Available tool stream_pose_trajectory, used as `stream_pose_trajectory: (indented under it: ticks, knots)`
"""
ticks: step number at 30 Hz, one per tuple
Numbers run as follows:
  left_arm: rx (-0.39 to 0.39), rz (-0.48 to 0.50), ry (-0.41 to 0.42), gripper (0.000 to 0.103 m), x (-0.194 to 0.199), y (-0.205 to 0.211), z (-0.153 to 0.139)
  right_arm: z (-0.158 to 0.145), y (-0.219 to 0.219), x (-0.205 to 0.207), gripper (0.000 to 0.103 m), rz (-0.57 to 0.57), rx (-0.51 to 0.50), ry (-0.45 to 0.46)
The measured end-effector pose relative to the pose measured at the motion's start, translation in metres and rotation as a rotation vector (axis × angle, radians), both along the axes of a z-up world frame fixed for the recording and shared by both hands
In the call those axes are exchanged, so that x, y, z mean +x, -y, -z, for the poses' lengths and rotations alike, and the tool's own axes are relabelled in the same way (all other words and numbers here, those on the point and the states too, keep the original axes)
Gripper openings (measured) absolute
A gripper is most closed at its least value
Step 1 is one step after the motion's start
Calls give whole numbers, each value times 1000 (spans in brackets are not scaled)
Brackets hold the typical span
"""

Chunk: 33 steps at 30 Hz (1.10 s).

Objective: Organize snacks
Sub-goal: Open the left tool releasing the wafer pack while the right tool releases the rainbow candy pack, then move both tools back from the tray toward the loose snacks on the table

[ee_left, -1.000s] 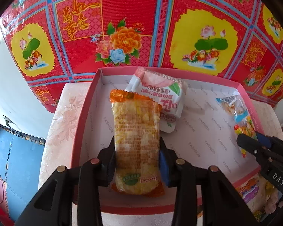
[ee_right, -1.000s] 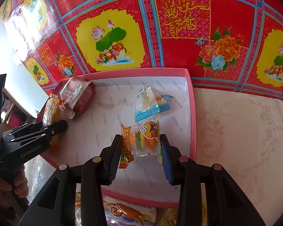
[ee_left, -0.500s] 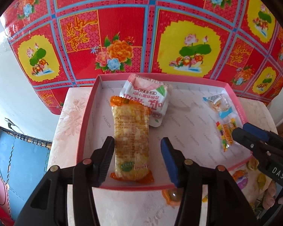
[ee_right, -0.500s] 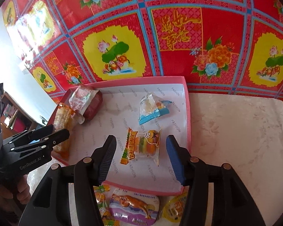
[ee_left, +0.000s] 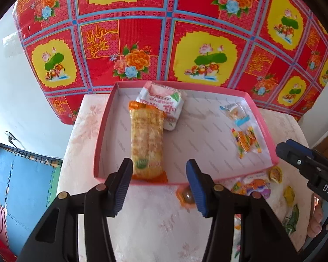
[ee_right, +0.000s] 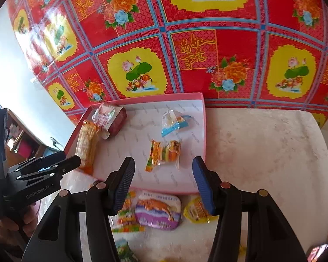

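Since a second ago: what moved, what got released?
Both grippers let go and backed up out of the pink box. The left gripper released the orange cracker pack; the right gripper released the cartoon candy bag. Both packs lie where they were set. The white pack and blue-edged bag haven't shifted.

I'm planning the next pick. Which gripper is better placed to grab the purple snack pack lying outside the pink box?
Right. The right gripper is open and empty, with the purple snack pack just below its fingers. For the left gripper, that pack lies off to the side.
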<state>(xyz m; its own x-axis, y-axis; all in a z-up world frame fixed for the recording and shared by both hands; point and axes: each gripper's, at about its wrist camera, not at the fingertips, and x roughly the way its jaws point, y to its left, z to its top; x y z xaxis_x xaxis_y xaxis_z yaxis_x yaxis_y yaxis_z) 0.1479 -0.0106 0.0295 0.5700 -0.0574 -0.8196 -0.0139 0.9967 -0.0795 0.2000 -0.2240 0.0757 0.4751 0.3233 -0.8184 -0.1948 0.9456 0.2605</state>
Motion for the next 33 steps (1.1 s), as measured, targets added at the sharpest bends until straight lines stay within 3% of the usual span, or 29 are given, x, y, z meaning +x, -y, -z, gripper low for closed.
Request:
stream_pose_trajectory:
  ticks: [17,33]
  knots:
    - [-79,73,-64,54,-52,30,9,11,32,-62,56,35,22,-61]
    - [-187,185,-100,57,-82,70,12,15,61,-90,56,96,42,-47]
